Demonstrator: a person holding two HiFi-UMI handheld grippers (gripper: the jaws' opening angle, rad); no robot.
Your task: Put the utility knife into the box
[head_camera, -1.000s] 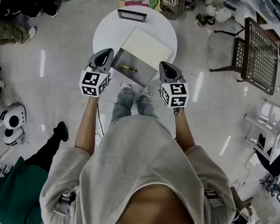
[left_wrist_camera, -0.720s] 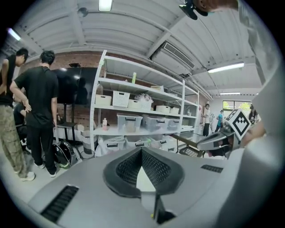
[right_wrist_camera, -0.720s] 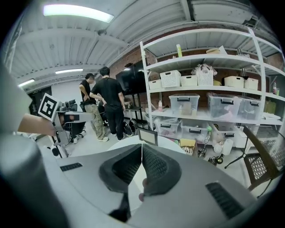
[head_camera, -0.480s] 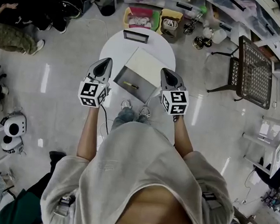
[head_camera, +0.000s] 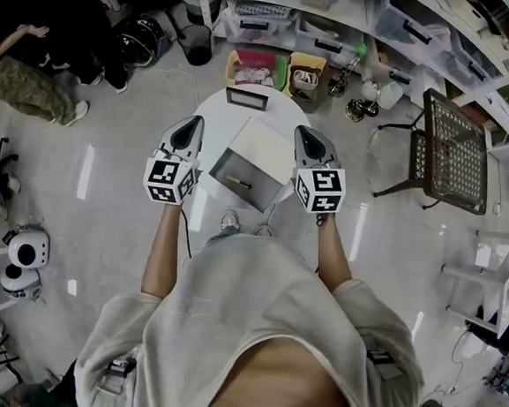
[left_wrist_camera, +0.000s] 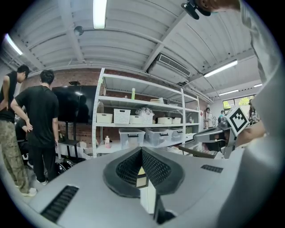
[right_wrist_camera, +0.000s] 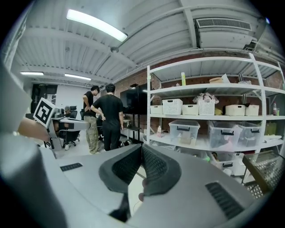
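Far below in the head view, a yellow utility knife (head_camera: 238, 183) lies inside the open grey box (head_camera: 225, 166), whose white lid (head_camera: 267, 145) leans back. The box stands on a round white table (head_camera: 209, 114). My left gripper (head_camera: 189, 130) hangs high above the table's left side, my right gripper (head_camera: 305, 139) above the box's right edge. Both are shut with nothing between the jaws. In the gripper views the left gripper (left_wrist_camera: 141, 151) and the right gripper (right_wrist_camera: 141, 147) point level across the room, away from the table.
A small black frame (head_camera: 247, 98) sits at the table's far edge. Behind it are yellow baskets (head_camera: 257, 68) and shelving (head_camera: 359, 21). A black mesh chair (head_camera: 455, 140) stands to the right. People (head_camera: 39, 37) are at the left, and a white machine (head_camera: 18, 248) rests on the floor.
The head view has risen: the table and box look smaller and farther below. Both grippers keep their places in the view, shut and empty. The knife stays in the box.
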